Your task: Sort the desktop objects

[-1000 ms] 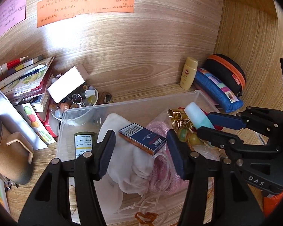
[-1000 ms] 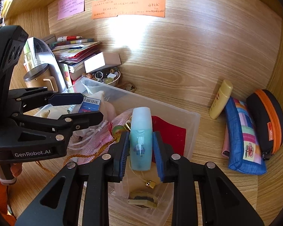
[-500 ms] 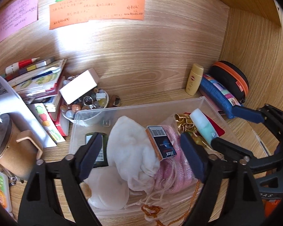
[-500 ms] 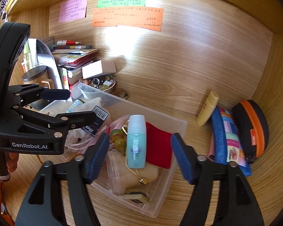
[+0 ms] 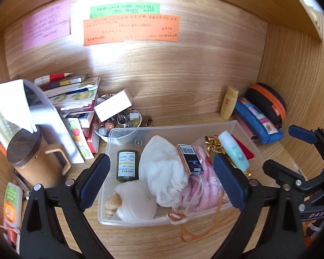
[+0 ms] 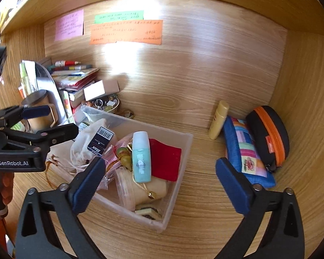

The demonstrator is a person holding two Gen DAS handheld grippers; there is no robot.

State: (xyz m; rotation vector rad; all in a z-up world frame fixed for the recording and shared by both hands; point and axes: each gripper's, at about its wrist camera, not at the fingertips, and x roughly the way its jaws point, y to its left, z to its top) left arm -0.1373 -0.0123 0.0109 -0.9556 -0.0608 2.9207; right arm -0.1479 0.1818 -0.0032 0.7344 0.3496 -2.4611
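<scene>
A clear plastic bin (image 5: 175,127) (image 6: 183,151) sits on the wooden desk. In it lie a teal bottle (image 5: 234,151) (image 6: 141,157), a dark blue Max box (image 5: 190,159) (image 6: 100,142), a white cloth pouch (image 5: 162,168), a pink pouch (image 5: 203,187), a red pouch (image 6: 166,159), a green jar (image 5: 127,166) and a shell (image 5: 113,204). My left gripper (image 5: 161,183) is open and empty above the bin's near side. My right gripper (image 6: 156,181) is open and empty above the bin's right end.
A yellow tube (image 6: 218,119), a blue patchwork case (image 6: 246,153) and a black case with orange zip (image 6: 270,133) lie at the right wall. A bowl of trinkets (image 5: 118,125), stacked books (image 5: 75,99), a white box (image 5: 113,105) and a brown mug (image 5: 30,161) crowd the left.
The right gripper let go of the teal bottle, which now lies in the bin. The left gripper's jaws spread wider over the Max box. Both grippers pulled back and up from the bin.
</scene>
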